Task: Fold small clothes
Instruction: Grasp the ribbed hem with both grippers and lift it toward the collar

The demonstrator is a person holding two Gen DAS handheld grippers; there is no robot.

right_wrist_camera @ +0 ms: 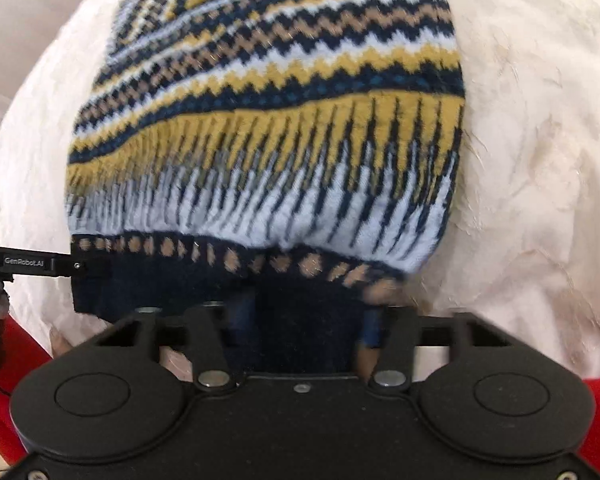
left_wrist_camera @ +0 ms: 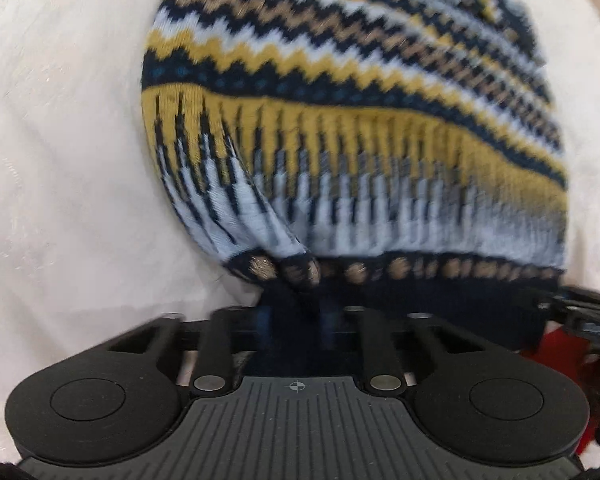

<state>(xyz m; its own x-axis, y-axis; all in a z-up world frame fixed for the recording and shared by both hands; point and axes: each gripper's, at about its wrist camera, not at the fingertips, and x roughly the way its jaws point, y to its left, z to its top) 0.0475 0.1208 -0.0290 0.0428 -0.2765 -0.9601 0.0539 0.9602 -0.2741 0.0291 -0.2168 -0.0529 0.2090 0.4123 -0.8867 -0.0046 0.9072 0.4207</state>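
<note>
Two grippers are closed on the dark navy hem of one knitted sweater, and that shared hold appears meant to keep the near edge taut and level so it can be carried over in a single fold. The left gripper (left_wrist_camera: 296, 312) is pinched almost fully shut; a small pleat of hem is gathered between its jaws, and the fabric just beyond them is bunched into a raised ridge. The right gripper (right_wrist_camera: 306, 316) is closed on a wider, thicker bite of the same hem, so its jaws stand further apart, with the navy band filling the gap between them. No earlier view is given, so nothing is said of how the grips were reached.

From the jaws outward, the sweater (left_wrist_camera: 360, 128) is spread away from both grippers: first the navy hem, then a row of tan dots, a pale blue and yellow ribbed band, and zigzag stripes toward the far end. It lies on a white cloth (left_wrist_camera: 60, 160) that covers the surface. The left gripper is placed near the left corner of the hem, the right gripper near the right corner, and each is seen at the edge of the other's view. A red sleeve (right_wrist_camera: 16, 344) shows at the near edge.
</note>
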